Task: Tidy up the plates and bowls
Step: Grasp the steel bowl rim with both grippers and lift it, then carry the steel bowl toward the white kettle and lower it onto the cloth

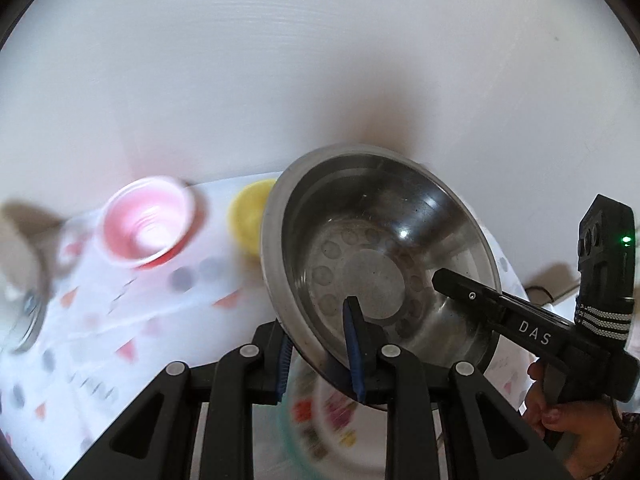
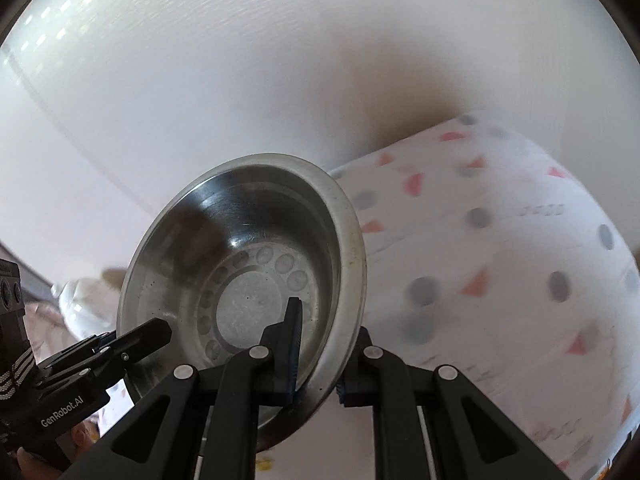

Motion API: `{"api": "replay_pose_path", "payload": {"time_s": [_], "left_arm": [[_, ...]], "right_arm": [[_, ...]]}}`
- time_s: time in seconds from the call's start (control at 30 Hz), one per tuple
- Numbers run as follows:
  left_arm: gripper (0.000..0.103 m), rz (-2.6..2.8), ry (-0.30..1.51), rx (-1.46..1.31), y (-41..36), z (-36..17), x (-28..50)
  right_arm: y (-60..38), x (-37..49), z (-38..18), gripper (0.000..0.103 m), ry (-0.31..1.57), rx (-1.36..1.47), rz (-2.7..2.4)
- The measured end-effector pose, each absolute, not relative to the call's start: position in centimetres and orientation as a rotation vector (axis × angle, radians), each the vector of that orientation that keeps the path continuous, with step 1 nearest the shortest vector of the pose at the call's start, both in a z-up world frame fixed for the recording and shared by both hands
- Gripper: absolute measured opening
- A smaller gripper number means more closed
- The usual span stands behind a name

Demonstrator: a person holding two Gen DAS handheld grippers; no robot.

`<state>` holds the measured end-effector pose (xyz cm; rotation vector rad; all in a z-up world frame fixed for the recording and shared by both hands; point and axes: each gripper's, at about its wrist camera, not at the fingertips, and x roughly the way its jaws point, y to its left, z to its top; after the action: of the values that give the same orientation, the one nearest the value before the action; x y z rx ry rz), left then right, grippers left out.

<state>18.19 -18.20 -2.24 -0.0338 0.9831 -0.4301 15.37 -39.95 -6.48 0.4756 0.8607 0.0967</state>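
between our two grippers hangs the round stainless steel bowl, tilted and lifted above the white tablecloth with grey dots and red triangles. our left gripper clamps one side of its rim, a finger inside and one outside; our right gripper clenches the opposite rim likewise. near the cloth's far edge we see a blurred pink plastic bowl and a yellow bowl.

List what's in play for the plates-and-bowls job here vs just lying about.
In play:
- steel bowl, rim clamped by left hand-held gripper and right hand-held gripper
- pink bowl
- yellow bowl
- patterned plate

Lying about:
- patterned tablecloth
- glass jar, blurred
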Motion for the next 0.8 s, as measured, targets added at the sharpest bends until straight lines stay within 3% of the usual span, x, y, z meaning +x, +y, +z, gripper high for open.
{"api": "replay_pose_path", "payload": {"time_s": [0.27,0.8], "left_arm": [[0.024,-0.314,1.006,-0.102,-10.4,-3.2,14.3],[0.024,-0.2,1.089,-0.152,-3.4,-6.9,10.9]], "right_arm": [[-32.2,15.0,-7.1,0.014,0.913,0.411,0.213],[-24.0,14.3,-10.4,0.015,1.048,0.339,0.295]]}}
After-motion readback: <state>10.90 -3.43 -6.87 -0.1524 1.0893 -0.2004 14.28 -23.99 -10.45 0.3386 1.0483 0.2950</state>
